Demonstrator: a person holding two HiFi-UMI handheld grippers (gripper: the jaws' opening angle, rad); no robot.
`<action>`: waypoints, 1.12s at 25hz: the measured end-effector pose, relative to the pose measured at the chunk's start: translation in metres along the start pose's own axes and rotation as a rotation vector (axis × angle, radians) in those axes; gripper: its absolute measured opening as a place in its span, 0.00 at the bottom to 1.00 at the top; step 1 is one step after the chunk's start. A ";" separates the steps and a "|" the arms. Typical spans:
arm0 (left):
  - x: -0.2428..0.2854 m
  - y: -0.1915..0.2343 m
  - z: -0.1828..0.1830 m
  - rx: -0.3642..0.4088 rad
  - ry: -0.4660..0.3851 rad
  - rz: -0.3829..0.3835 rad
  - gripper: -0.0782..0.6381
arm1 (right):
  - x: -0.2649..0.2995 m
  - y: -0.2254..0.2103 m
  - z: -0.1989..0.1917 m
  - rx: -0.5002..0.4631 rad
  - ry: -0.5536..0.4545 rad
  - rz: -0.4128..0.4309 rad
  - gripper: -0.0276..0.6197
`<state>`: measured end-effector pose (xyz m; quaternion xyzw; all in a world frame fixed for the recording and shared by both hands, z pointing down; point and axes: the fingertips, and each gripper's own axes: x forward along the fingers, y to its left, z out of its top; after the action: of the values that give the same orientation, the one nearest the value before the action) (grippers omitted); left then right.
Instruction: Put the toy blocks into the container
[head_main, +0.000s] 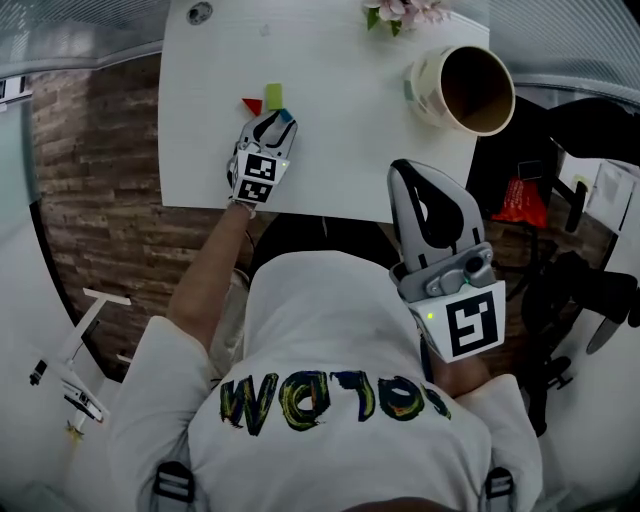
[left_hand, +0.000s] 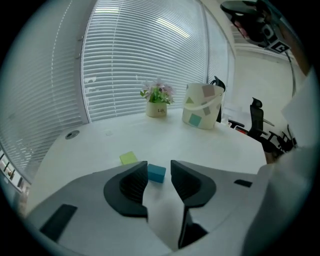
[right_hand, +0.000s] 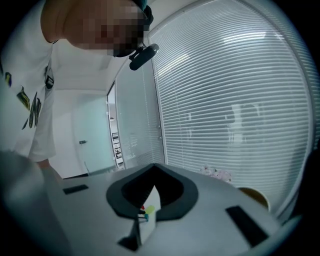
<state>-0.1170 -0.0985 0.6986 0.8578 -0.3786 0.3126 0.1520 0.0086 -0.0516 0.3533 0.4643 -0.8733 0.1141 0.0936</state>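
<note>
White counter (head_main: 340, 150) seen from above, the person's torso at its near edge. Left claw (head_main: 272, 122) low over the counter's left part, angled down. In the left gripper view the left claw (left_hand: 159, 164) stands with its jaws apart, nothing gripped; a teal block (left_hand: 156, 173) lies on the counter just beyond the tips, in line with the gap, and the pads do not press on it. Yellow-green block (left_hand: 128, 158) sits just left of the teal one, a little further off. From the head view a red block (head_main: 252, 105) lies beside the yellow-green block (head_main: 273, 96), both just ahead of the left claw, and the teal block (head_main: 287, 117) shows at its tip. Container (head_main: 465, 90), a cream bucket with pastel shapes, stands at the counter's far right corner, well apart from the blocks; its inside shows no block. Flower pot (left_hand: 158, 102) stands near the container (left_hand: 202, 112), to its left. Right claw (head_main: 405, 172) hangs over the counter's near edge, clear of the surface; in the right gripper view the right claw (right_hand: 152, 167) has its jaws brought together at the tips, holding nothing.
</note>
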 end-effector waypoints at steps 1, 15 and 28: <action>0.002 0.001 -0.001 0.002 0.002 0.002 0.33 | 0.000 0.000 -0.003 0.005 0.005 -0.001 0.06; 0.020 0.003 -0.007 0.029 0.020 0.016 0.31 | 0.000 -0.007 -0.020 0.026 0.033 -0.003 0.06; -0.014 -0.003 0.048 0.032 -0.073 0.018 0.31 | -0.009 -0.008 0.009 -0.018 -0.025 -0.011 0.06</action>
<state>-0.1014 -0.1127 0.6531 0.8677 -0.3864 0.2884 0.1213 0.0196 -0.0510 0.3428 0.4694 -0.8729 0.0999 0.0878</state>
